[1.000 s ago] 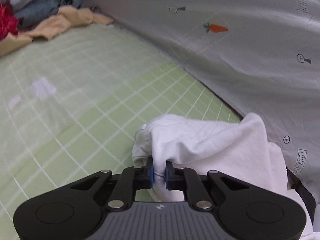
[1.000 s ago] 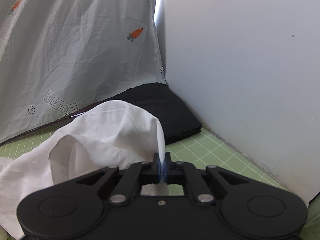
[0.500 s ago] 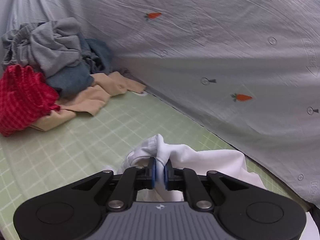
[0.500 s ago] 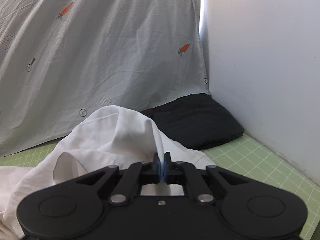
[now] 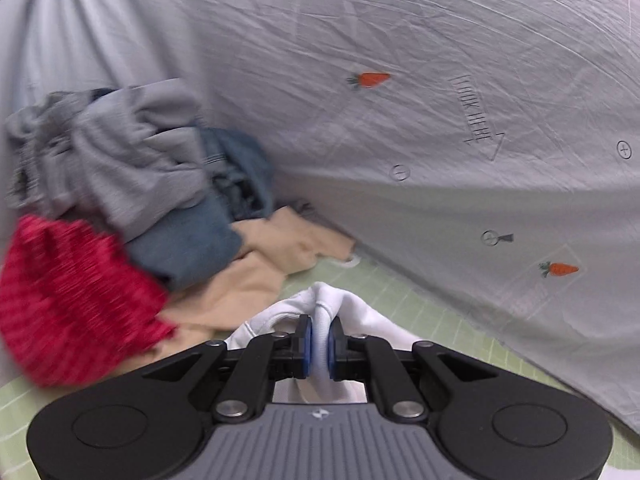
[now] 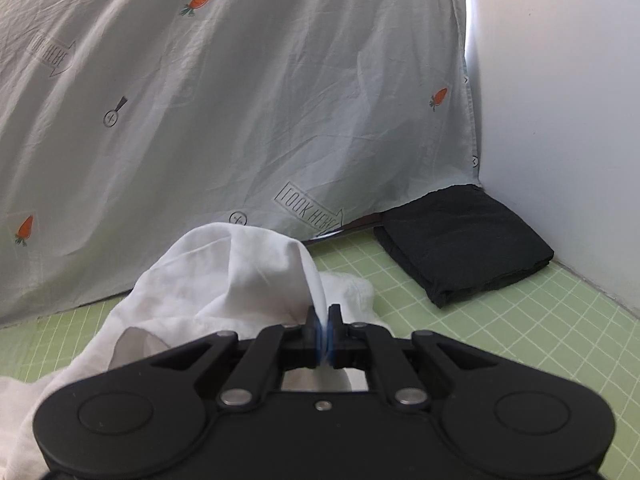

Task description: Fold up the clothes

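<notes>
Left gripper [image 5: 319,345] was clamped on a rolled edge of the white garment [image 5: 352,316], blue pads [image 5: 306,344] pinching the fold from both sides. Right gripper [image 6: 323,336] was clamped on a thin edge of the same white garment [image 6: 224,276], jaws nearly touching.

Garment sat on the green mat [image 6: 500,320], bunched up and lifted at both grip points; the rest trailed down to the mat left of the right gripper.

Relative to the garment:
- laundry pile [image 5: 120,208] (grey, blue, red, tan pieces) was left of it and further back, on the mat; tan piece [image 5: 256,276] near it, contact unclear
- carrot-print sheet [image 5: 400,120] hung behind it
- folded black item [image 6: 464,240] lay right of it, apart, in the corner against the white wall [image 6: 560,120]

Left view was motion-blurred at the pile.
</notes>
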Demonstrator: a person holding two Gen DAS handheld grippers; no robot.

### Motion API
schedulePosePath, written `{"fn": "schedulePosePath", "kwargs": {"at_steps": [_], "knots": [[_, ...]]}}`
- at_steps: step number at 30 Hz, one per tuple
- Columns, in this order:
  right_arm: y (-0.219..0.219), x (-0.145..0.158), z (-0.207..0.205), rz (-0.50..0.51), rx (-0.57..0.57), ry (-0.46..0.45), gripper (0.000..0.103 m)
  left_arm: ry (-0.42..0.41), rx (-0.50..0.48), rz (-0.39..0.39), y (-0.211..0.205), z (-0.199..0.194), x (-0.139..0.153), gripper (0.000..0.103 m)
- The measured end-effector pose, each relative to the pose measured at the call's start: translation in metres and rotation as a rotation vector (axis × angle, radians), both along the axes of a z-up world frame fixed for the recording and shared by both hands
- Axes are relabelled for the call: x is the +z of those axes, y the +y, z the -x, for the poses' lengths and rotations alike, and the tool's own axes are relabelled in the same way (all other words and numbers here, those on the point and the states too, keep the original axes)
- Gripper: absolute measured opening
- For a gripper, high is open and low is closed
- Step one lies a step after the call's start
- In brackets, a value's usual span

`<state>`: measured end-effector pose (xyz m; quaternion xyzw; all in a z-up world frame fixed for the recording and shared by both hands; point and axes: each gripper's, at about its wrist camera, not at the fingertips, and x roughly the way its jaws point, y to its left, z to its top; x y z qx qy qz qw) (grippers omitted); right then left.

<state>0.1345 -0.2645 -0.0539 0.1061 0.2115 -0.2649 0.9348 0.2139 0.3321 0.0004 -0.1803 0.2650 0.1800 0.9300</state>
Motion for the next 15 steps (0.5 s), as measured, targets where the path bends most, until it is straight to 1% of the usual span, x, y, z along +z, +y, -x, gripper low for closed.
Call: {"fn": "schedulePosePath", "kwargs": {"at_steps": [2, 3, 4, 6, 7, 8, 9, 10, 12, 13, 15], "knots": [[-0.008, 0.012, -0.014, 0.035, -0.012, -0.022, 0.003, 0.004, -0.032, -0.002, -0.007, -0.039, -0.002, 0.009], [-0.011, 0.019, -0.021, 0.058, -0.016, -0.033, 0.003, 0.022, -0.044, 0.002, -0.011, -0.057, -0.004, 0.010], [-0.012, 0.024, -0.028, 0.077, -0.025, -0.042, 0.003, 0.056, -0.059, 0.008, -0.016, -0.073, -0.009, 0.011], [-0.016, 0.034, -0.042, 0.111, -0.045, -0.052, 0.004, 0.127, -0.090, 0.018, -0.024, -0.097, -0.019, 0.025], [-0.020, 0.033, -0.049, 0.108, -0.056, -0.031, 0.007, 0.149, -0.094, 0.033, -0.026, -0.095, -0.027, 0.028], [-0.026, 0.028, -0.058, 0.096, -0.057, 0.020, 0.012, 0.167, -0.095, 0.052, -0.027, -0.091, -0.035, 0.036], [-0.031, 0.020, -0.067, 0.085, -0.058, 0.091, 0.028, 0.185, -0.096, 0.070, -0.029, -0.086, -0.044, 0.045], [-0.032, 0.011, -0.068, 0.079, -0.078, 0.132, 0.039, 0.203, -0.097, 0.089, -0.030, -0.081, -0.053, 0.049], [-0.034, -0.006, -0.069, 0.060, -0.112, 0.205, 0.043, 0.241, -0.079, 0.139, -0.026, -0.052, -0.067, 0.051], [-0.035, -0.012, -0.063, 0.030, -0.113, 0.212, 0.050, 0.258, -0.066, 0.170, -0.023, -0.034, -0.073, 0.052], [-0.034, -0.021, -0.046, -0.021, -0.118, 0.213, 0.059, 0.288, -0.032, 0.233, -0.017, 0.006, -0.086, 0.060]]}}
